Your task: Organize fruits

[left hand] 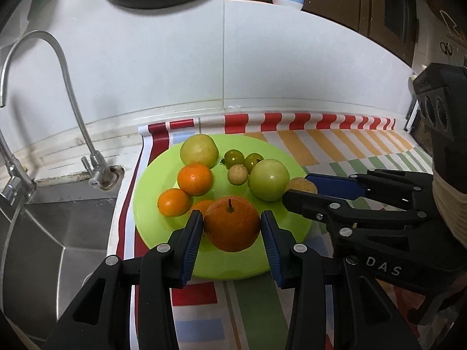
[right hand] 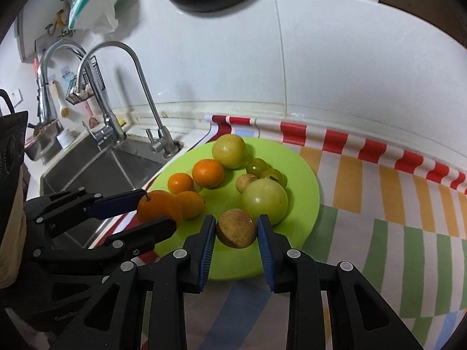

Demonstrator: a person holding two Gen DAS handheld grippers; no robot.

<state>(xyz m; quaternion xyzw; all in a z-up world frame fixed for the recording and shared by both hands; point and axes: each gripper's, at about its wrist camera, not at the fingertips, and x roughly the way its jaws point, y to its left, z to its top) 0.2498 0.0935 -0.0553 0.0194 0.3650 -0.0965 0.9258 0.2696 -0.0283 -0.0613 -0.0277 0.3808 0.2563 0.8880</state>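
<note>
White glossy tiles back a kitchen counter covered with a striped cloth in red, orange, green and pale blue bands. To the side sits a brushed steel sink with a curved chrome tap rising from its rim. A round, smooth lime-green plate lies on the cloth beside the sink.

My left gripper has its ribbed blue pads pressed to both sides of a large orange, round and pebbly-skinned, with a short brown stem on top; it is over the plate's near part, though I cannot tell whether it rests on the plate or hangs above it. My right gripper is clamped narrow on a small brown fruit, rough and matte with a pale scuffed patch, at the plate's near edge.

On the plate lie three small glossy tangerines, a dull yellow-green round fruit at the far side, a bigger smooth green fruit, two little dark-green tomatoes touching each other, and a tiny pale beige fruit just in front of them.
</note>
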